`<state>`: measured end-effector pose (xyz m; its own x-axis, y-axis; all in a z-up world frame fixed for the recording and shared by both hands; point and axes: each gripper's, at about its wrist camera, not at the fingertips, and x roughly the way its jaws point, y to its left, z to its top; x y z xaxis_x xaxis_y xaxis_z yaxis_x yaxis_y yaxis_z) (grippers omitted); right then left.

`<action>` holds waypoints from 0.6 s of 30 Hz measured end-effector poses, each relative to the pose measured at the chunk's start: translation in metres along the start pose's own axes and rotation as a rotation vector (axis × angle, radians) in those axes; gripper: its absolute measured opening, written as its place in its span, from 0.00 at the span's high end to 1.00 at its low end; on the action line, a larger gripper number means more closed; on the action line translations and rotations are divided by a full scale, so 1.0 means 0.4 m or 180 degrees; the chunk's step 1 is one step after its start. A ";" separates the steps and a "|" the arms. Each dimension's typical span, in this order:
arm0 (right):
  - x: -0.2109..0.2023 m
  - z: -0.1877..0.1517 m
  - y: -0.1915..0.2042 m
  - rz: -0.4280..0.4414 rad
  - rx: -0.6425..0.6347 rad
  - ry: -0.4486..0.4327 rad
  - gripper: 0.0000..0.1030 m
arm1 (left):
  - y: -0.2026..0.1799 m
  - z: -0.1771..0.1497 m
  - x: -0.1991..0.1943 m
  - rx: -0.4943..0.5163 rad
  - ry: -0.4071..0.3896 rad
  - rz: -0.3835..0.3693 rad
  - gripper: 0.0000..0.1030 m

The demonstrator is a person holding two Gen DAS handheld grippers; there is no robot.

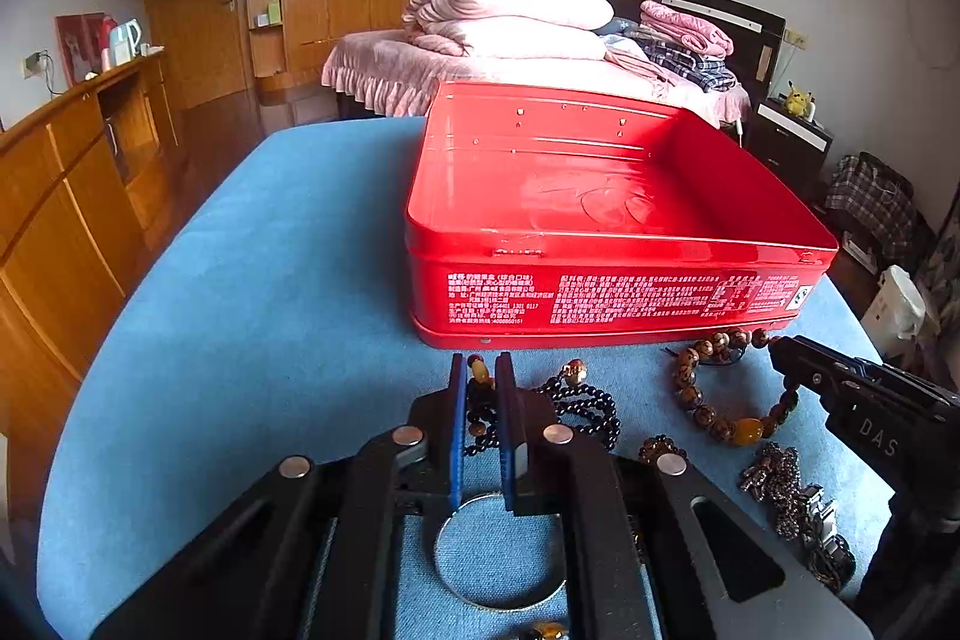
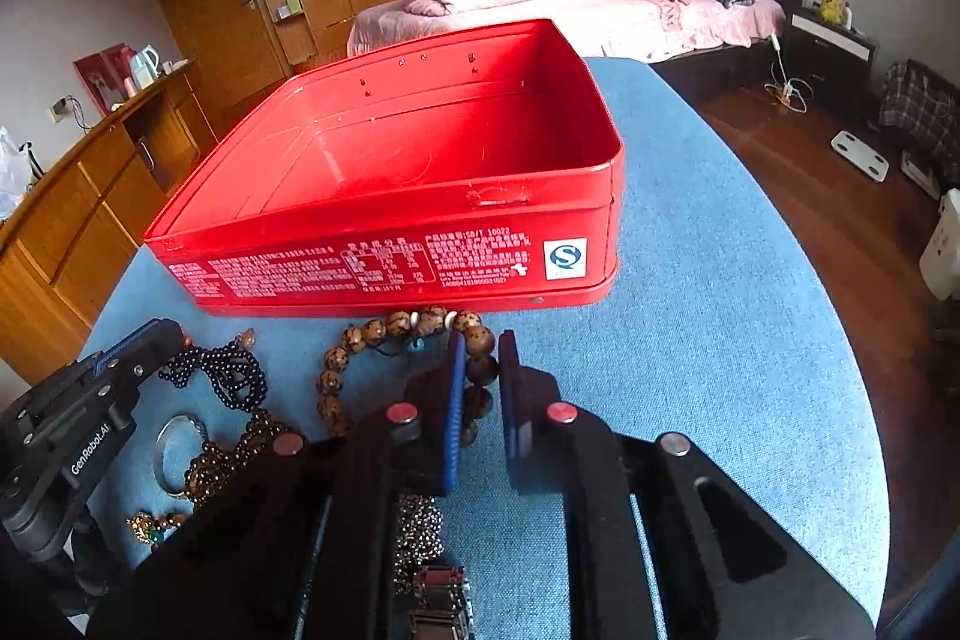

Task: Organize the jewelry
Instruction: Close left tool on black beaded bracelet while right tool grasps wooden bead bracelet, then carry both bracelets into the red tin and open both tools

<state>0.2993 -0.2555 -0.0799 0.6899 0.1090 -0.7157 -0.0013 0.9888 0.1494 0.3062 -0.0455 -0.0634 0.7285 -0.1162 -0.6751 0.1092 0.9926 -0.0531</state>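
Both claws are clamped now: left claw (image 1: 481,388) pinches the dark bead string (image 1: 576,409), right claw (image 2: 481,370) grips the brown bead bracelet (image 2: 384,331), both on the blue surface (image 1: 252,292) just near the empty red tin (image 1: 600,196). Best lift straight up, clear the near wall, and release low inside.

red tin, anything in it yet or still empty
Empty: the red tin shows only bare red floor in both views; the bead bracelets lie outside on the blue cloth.
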 end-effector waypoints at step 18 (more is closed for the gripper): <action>-0.154 0.112 0.037 0.0428 -0.0046 -0.0544 0.90 | -0.031 0.113 -0.128 -0.0071 -0.0486 -0.0186 0.91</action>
<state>0.2894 -0.2521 -0.0030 0.7954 0.2224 -0.5637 -0.1112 0.9680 0.2250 0.2981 -0.0535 0.0049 0.8159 -0.1761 -0.5507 0.1405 0.9843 -0.1066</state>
